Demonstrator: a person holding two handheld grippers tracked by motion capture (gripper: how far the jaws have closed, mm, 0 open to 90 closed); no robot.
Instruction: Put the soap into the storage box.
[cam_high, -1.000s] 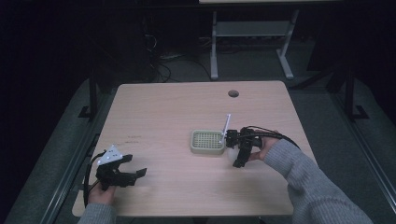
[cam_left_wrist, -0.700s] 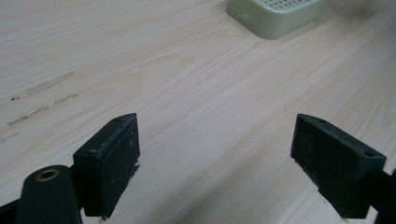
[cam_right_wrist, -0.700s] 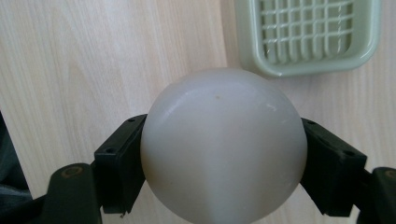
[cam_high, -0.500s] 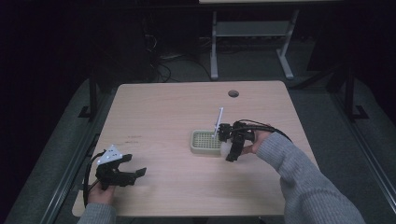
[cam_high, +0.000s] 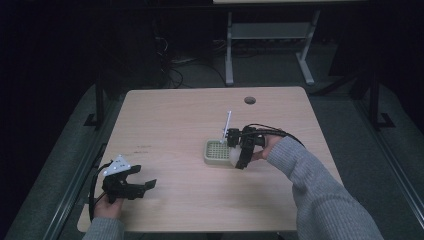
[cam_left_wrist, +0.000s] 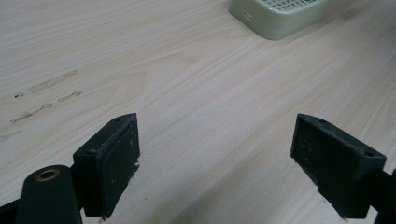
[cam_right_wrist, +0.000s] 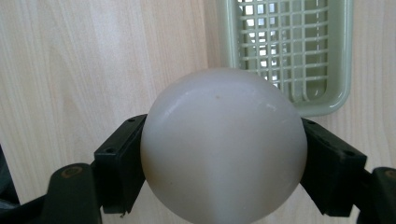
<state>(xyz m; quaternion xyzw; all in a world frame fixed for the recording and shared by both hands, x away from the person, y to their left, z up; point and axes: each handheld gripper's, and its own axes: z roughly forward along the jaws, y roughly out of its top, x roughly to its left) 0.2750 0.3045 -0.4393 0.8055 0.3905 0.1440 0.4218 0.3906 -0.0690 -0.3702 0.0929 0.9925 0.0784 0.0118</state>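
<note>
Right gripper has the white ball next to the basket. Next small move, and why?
Probably carry the ball sideways over the green basket, then open. The right gripper is clamped on the ball beside the basket's edge, not over its grid. The left gripper sits open over bare table, uninvolved.

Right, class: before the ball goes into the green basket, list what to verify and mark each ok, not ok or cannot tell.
1. White ball clamped between the right gripper jaws: ok.
2. Green basket holds nothing: ok.
3. Ball directly above the basket opening: not ok, it hangs off the rim.
4. Left gripper open and apart from the basket: ok.
5. Basket fixed to the table: cannot tell.
</note>
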